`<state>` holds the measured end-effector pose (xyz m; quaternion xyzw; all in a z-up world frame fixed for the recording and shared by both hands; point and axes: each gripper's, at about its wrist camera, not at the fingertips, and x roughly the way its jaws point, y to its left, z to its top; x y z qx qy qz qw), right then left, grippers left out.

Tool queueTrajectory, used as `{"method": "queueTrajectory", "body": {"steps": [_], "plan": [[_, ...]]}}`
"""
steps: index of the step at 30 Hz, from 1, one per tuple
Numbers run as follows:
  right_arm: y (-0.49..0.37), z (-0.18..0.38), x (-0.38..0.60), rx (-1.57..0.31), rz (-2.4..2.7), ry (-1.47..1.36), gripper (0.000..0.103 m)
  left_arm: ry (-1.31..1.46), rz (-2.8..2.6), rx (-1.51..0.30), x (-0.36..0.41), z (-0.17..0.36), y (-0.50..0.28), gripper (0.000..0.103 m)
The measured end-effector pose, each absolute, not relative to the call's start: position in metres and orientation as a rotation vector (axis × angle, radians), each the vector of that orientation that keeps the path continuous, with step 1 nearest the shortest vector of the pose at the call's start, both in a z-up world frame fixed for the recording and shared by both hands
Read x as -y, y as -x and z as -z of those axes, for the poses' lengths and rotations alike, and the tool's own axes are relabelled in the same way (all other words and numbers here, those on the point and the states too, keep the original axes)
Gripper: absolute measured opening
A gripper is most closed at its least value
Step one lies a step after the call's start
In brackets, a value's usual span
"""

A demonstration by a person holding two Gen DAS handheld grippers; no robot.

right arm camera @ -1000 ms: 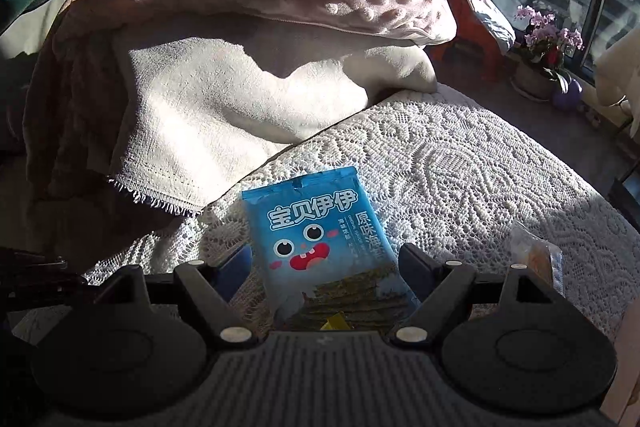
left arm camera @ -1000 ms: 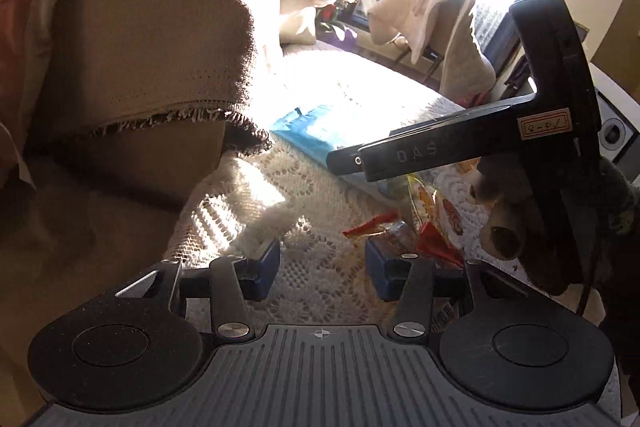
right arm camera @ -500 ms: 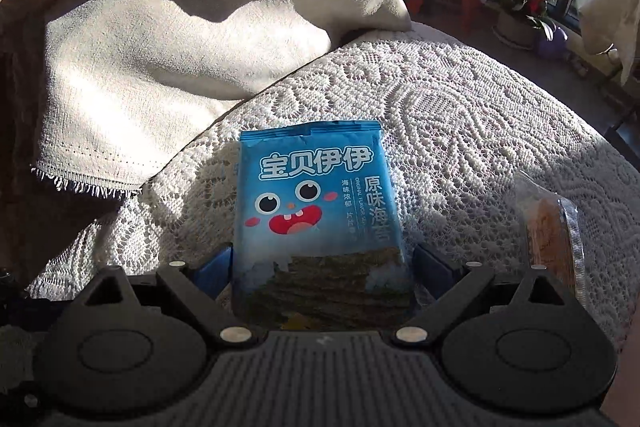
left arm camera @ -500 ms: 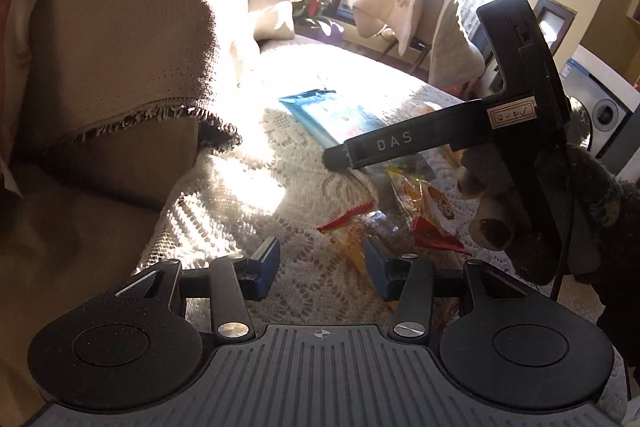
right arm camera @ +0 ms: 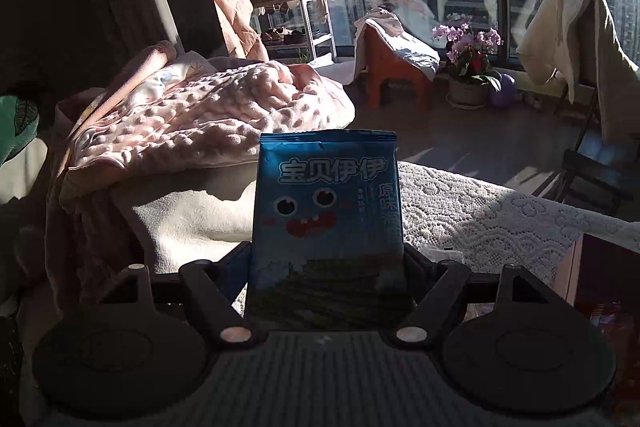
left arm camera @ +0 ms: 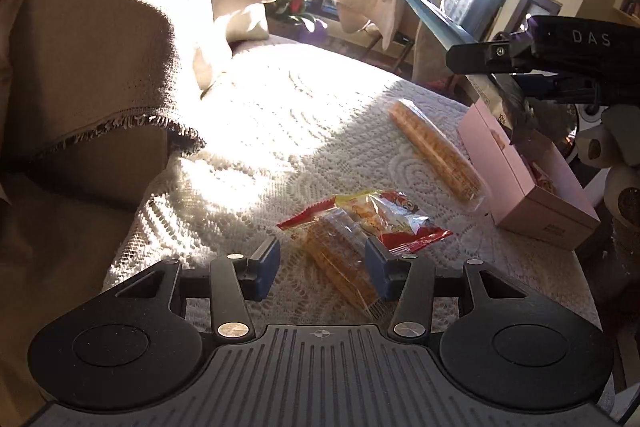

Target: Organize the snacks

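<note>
Between the left gripper (left arm camera: 322, 267) fingers, which stand apart and hold nothing, lies a clear cracker packet (left arm camera: 340, 259) on the lace tablecloth (left arm camera: 260, 131). Its long axis runs from near right to far left, slanting across the gap, and its near end sits just beside the right-hand blue pad (left arm camera: 378, 265). Touching its far end is a red and yellow snack wrapper (left arm camera: 384, 219), slightly right of the tool's centre line. The left tool is the nearer one to both packets.

Farther ahead and to the right lies a long packet of biscuits (left arm camera: 436, 151), its length pointing away from the tool. Just beyond it, at the right edge of the cloth, stands an open pink box (left arm camera: 532, 183). Something red and yellow shows inside, but its contents are too hidden to name.

Above that box hangs the right gripper (left arm camera: 496, 63), clamped on a blue seaweed snack bag (right arm camera: 328, 223) with a cartoon face. From the right wrist view the bag stands upright between the fingers, held by its lower part and lifted clear of the cloth. The bag's lower end appears to point down toward the box, so lowering it in looks like the coming move.

Beyond the table are a towel-draped sofa arm (left arm camera: 88, 67) to the left and sunlit windows.
</note>
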<state>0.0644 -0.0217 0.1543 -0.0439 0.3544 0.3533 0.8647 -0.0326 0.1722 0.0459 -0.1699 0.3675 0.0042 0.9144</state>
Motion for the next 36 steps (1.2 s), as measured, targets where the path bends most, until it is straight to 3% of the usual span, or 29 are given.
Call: {"method": "queueTrajectory", "body": {"steps": [15, 28, 36], "plan": [[0.037, -0.043, 0.139, -0.854, -0.481, 0.105, 0.081, 0.246, 0.112, -0.739, -0.115, -0.045, -0.015, 0.052], [0.052, -0.025, 0.140, -0.748, -0.503, 0.151, 0.095, 0.193, 0.136, -0.679, -0.085, -0.066, -0.006, 0.052], [0.053, -0.025, 0.139, -0.748, -0.504, 0.152, 0.096, -0.005, 0.120, -0.759, -0.062, -0.046, -0.017, 0.052]]}}
